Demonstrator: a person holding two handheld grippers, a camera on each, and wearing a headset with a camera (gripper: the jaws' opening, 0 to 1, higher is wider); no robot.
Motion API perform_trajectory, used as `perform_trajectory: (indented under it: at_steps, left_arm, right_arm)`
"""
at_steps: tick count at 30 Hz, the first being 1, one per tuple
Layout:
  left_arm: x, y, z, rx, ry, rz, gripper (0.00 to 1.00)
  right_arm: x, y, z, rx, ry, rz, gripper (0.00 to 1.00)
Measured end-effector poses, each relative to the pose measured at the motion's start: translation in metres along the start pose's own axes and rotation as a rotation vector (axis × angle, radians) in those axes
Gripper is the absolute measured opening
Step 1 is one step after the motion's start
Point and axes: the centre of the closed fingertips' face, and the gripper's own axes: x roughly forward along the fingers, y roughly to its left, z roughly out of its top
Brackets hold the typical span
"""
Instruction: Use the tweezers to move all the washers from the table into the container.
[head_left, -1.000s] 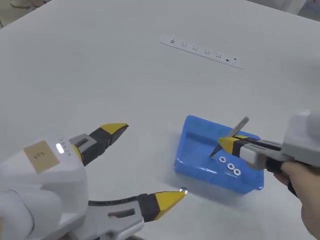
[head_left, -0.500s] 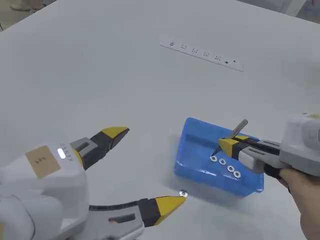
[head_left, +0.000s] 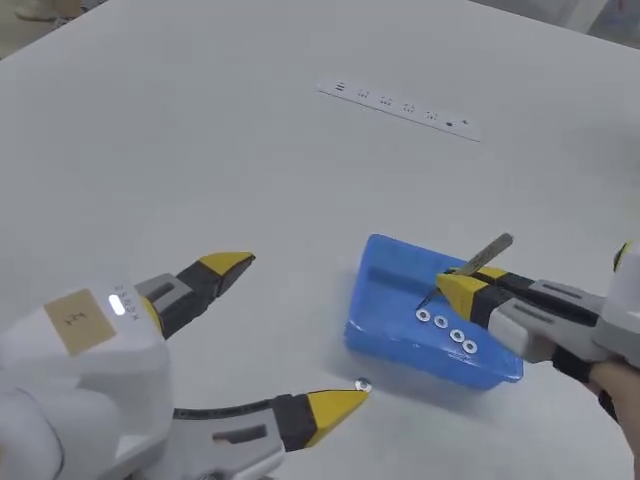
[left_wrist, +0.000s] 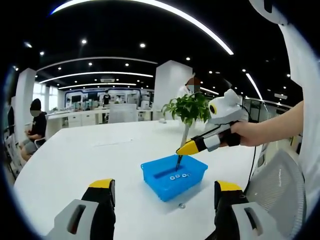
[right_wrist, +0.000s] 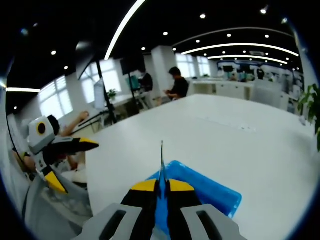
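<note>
White table (head_left: 200, 150) | right gripper (head_left: 455, 290) clamps tweezers (head_left: 488, 251), tips in blue container (head_left: 390, 270) holding four washers (head_left: 445, 328) | left gripper (head_left: 295, 331) spread, empty | stray washer (head_left: 363, 386) beside container; risk: left jaw tip could flick it away

The white surface (head_left: 180, 150) carries a blue container (head_left: 420, 357) that stands flat on it. A single small washer (head_left: 364, 386) lies on the bare top just beside the container's near left corner, not touching it. Well beyond the container's far side lies a long white strip (head_left: 400, 104) with small dark marks.
</note>
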Motion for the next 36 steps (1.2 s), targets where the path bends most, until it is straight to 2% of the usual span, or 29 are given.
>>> perform_trajectory:
  at_steps: [10,16,20,25,36]
  left_arm:
    - [-0.001,0.0,0.0,0.002,-0.001,0.0,0.82]
    - [-0.001,0.001,0.0,0.0,-0.003,0.003,0.82]
    - [-0.001,0.001,0.0,0.002,-0.003,0.002,0.82]
    - [-0.001,0.001,0.001,0.0,-0.004,0.005,0.82]
    - [-0.001,0.001,-0.001,0.0,-0.001,0.004,0.82]
  right_arm:
    - [0.004,0.04,-0.002,0.006,-0.003,0.097,0.03]
    - [0.017,0.057,-0.025,0.0,0.051,0.151,0.03]
    - [0.024,0.054,-0.045,-0.003,0.105,0.156,0.03]
    - [0.028,0.048,-0.061,-0.011,0.139,0.147,0.03]
    - [0.033,0.047,-0.071,-0.051,0.181,0.159,0.03]
